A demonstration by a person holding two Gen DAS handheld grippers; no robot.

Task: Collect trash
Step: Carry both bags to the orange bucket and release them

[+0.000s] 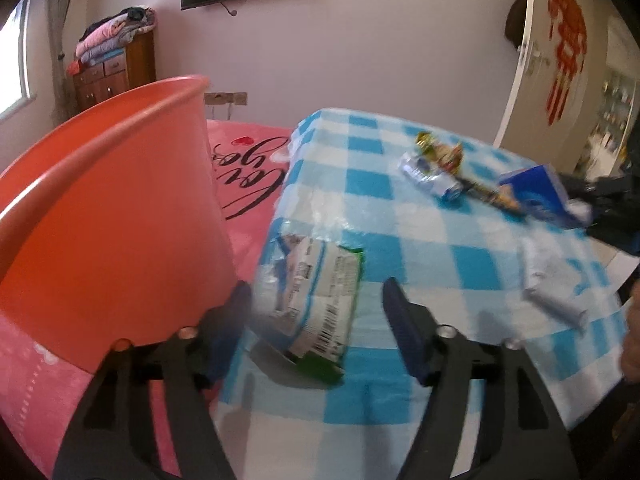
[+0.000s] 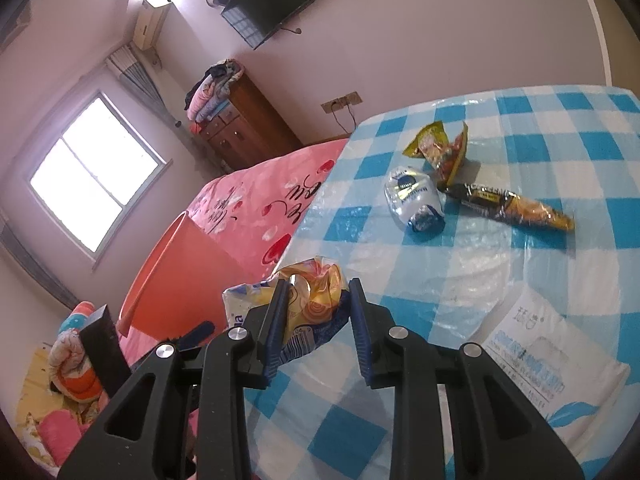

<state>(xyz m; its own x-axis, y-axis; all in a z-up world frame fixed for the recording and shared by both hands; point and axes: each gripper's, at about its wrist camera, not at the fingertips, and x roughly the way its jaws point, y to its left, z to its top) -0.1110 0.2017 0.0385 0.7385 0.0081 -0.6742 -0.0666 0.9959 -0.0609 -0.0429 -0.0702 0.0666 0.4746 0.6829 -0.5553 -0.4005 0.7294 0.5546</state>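
My left gripper (image 1: 316, 300) is open over the table's left edge, its jaws either side of a green and white snack wrapper (image 1: 316, 304) lying there. An orange bucket (image 1: 112, 216) stands just left of it on the pink bed; it also shows in the right wrist view (image 2: 176, 280). My right gripper (image 2: 318, 300) is shut on a crumpled yellow and blue wrapper (image 2: 316, 300), held at the table's left edge near the bucket. Farther on the blue checked tablecloth (image 2: 520, 128) lie a yellow-red wrapper (image 2: 436, 148), a white and blue wrapper (image 2: 414, 198) and a long dark and yellow wrapper (image 2: 508, 206).
A white and blue wipes pack (image 2: 548, 360) lies at the right front of the table. A blue box (image 1: 536, 192) and a white tube (image 1: 548, 292) lie at the right in the left wrist view. The pink bed (image 2: 256, 196) is left of the table; a wooden dresser (image 2: 240, 128) stands behind.
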